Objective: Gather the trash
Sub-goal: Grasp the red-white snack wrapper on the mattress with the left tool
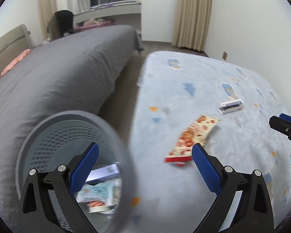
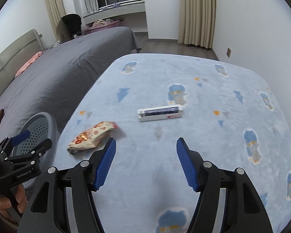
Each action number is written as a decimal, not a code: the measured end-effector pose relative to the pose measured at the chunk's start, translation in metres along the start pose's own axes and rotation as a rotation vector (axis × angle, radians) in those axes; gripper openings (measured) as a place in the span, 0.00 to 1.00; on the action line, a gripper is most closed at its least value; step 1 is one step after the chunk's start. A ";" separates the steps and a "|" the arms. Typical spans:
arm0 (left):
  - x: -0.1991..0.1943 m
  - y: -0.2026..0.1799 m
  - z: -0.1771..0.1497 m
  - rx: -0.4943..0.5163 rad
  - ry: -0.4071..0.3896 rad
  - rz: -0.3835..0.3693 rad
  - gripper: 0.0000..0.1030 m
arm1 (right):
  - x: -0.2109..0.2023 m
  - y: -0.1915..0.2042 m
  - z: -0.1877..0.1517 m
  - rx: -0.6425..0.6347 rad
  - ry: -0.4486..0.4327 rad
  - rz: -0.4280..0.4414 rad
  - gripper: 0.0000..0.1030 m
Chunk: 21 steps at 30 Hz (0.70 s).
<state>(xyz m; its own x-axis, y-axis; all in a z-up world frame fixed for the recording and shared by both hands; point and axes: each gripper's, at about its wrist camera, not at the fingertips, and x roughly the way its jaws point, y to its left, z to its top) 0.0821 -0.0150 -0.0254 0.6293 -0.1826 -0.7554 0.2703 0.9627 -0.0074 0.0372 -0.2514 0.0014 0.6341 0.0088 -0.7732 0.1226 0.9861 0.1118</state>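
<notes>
so, left to right:
bed: grey bed along the far left, no trash visible on it.
bin: grey mesh bin stands between the bed and the blue blanket, already holding a few wrappers and a small box.
left gripper: left gripper hangs with its jaws spread wide and empty, one finger over the bin's mouth, the other over the blanket's edge.
snack bag: red and cream snack bag lies flat on the blanket near the bin side; its long axis runs diagonally, near end toward the left gripper, just ahead of that gripper's right finger.
right gripper: right gripper jaws released, nothing between them; the bag sits ahead and to its left.
box: white and dark flat box lies crosswise farther out, straight ahead of the right gripper.
judgement: left gripper looks nearer the bag, right gripper better lined up on the box.
</notes>
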 end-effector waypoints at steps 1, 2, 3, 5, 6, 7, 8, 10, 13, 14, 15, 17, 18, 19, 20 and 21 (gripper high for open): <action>0.005 -0.006 0.001 0.006 0.011 -0.014 0.92 | 0.001 -0.006 0.001 0.015 0.002 0.003 0.60; 0.011 -0.011 0.002 0.010 0.024 -0.028 0.92 | 0.002 -0.011 0.002 0.030 0.002 0.009 0.60; 0.015 -0.015 0.002 0.013 0.033 -0.035 0.92 | 0.003 -0.016 0.003 0.043 0.001 0.016 0.61; 0.024 -0.022 0.003 0.020 0.052 -0.049 0.92 | 0.005 -0.020 0.004 0.051 -0.001 0.021 0.60; 0.030 -0.026 0.003 0.025 0.066 -0.057 0.92 | 0.005 -0.022 0.004 0.051 0.000 0.023 0.61; 0.033 -0.028 0.003 0.028 0.075 -0.061 0.92 | 0.006 -0.023 0.004 0.052 0.001 0.024 0.61; 0.037 -0.031 0.003 0.032 0.083 -0.064 0.92 | 0.008 -0.025 0.004 0.054 0.004 0.028 0.61; 0.046 -0.035 0.003 0.037 0.103 -0.068 0.92 | 0.010 -0.027 0.004 0.065 0.010 0.036 0.60; 0.057 -0.040 0.004 0.030 0.126 -0.081 0.92 | 0.012 -0.029 0.005 0.077 0.013 0.049 0.60; 0.059 -0.041 0.004 0.029 0.130 -0.083 0.92 | 0.013 -0.029 0.005 0.079 0.012 0.053 0.60; 0.063 -0.044 0.005 0.031 0.138 -0.085 0.92 | 0.013 -0.029 0.005 0.078 0.010 0.055 0.61; 0.069 -0.048 0.005 0.036 0.145 -0.083 0.92 | 0.012 -0.029 0.005 0.077 0.005 0.056 0.60; 0.072 -0.050 0.004 0.042 0.148 -0.082 0.92 | 0.012 -0.028 0.005 0.076 0.002 0.056 0.61; 0.074 -0.052 0.005 0.046 0.150 -0.081 0.92 | 0.012 -0.028 0.005 0.075 0.001 0.055 0.61; 0.077 -0.054 0.005 0.049 0.154 -0.081 0.92 | 0.012 -0.028 0.005 0.075 0.001 0.055 0.61; 0.080 -0.056 0.005 0.052 0.157 -0.082 0.92 | 0.012 -0.028 0.004 0.076 0.001 0.056 0.60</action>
<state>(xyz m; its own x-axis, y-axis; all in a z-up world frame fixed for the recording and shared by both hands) 0.1205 -0.0840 -0.0821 0.4828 -0.2226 -0.8469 0.3559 0.9336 -0.0425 0.0445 -0.2801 -0.0080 0.6409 0.0635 -0.7650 0.1450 0.9686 0.2020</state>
